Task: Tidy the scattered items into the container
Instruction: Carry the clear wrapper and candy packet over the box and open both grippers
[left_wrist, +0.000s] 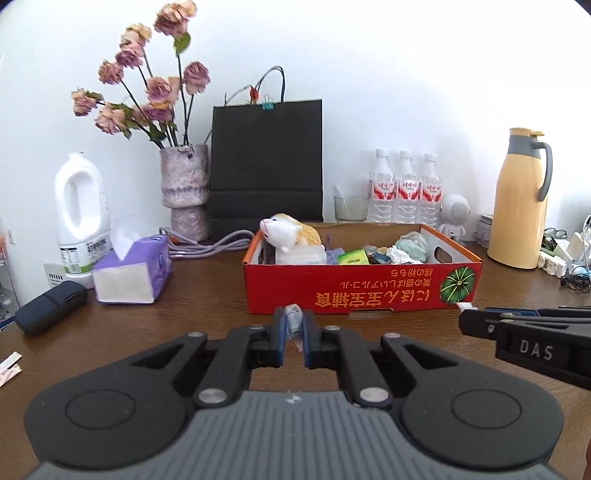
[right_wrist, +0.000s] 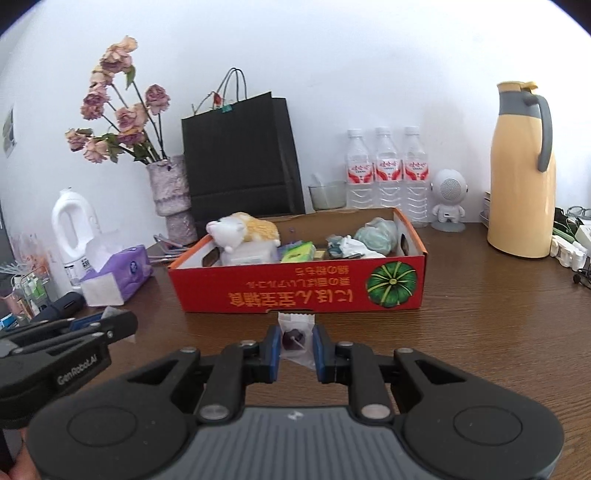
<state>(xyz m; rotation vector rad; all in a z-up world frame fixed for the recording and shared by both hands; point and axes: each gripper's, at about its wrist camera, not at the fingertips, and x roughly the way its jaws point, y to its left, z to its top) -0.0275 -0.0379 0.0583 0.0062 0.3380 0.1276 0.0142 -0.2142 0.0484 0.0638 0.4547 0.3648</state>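
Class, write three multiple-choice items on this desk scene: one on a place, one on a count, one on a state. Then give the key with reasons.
1. Where does the plush cat lie?
A. in the red box
B. beside the yellow jug
C. on the tissue pack

2. How many water bottles stand at the wall?
A. two
B. three
C. five

3. What is the right gripper doing?
A. standing open, empty
B. gripping a clear packet
C. gripping a bottle

Key: A, the cat rests at the box's left end; B, three red-labelled bottles stand in a row; B, the fingers pinch the packet.
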